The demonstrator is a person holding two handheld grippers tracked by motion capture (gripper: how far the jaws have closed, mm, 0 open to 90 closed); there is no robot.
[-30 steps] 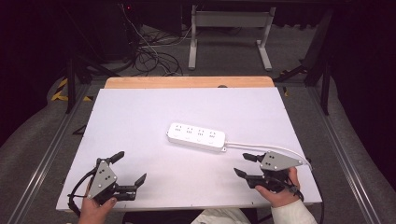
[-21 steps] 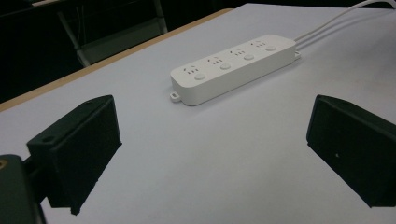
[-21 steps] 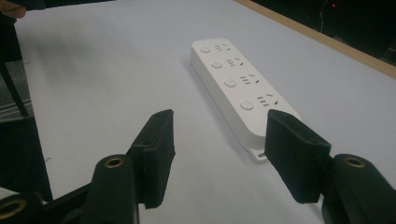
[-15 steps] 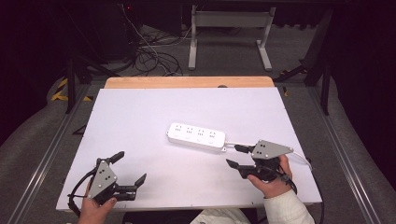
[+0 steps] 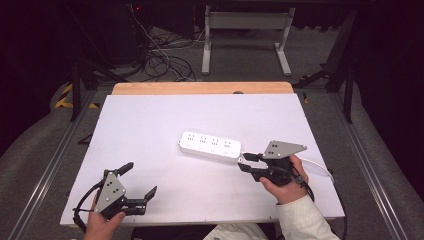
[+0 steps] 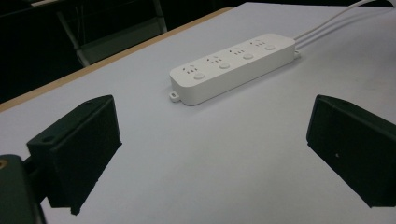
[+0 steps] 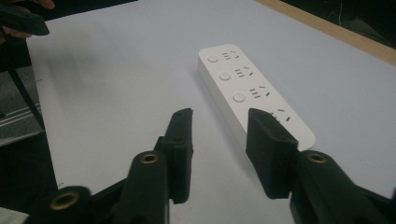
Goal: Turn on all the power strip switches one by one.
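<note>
The right claw [image 5: 243, 163] stands partly open with nothing between its jaws, which have just been closing; its tips sit just beside the cord end of the white power strip [image 5: 210, 146], which lies flat near the middle of the table [image 5: 150, 115]. The strip looks rigid, light and smooth, so it would likely slide; gripping across its narrow width seems safest. The right hand [image 5: 280, 182] reaches nearly level. The left claw [image 5: 141, 183] rests wide open and empty, well apart from the strip.

White power strip [image 5: 210, 147], round white buttons showing beside grey socket slots, white cord [image 5: 320, 167] trailing. Table [image 5: 150, 125] showing a pale lavender-white top with a tan wooden far edge. Both grippers, left [image 5: 134, 181] and right [image 5: 246, 162], showing black jaws under grey plates. White sleeve [image 5: 305, 220].
</note>
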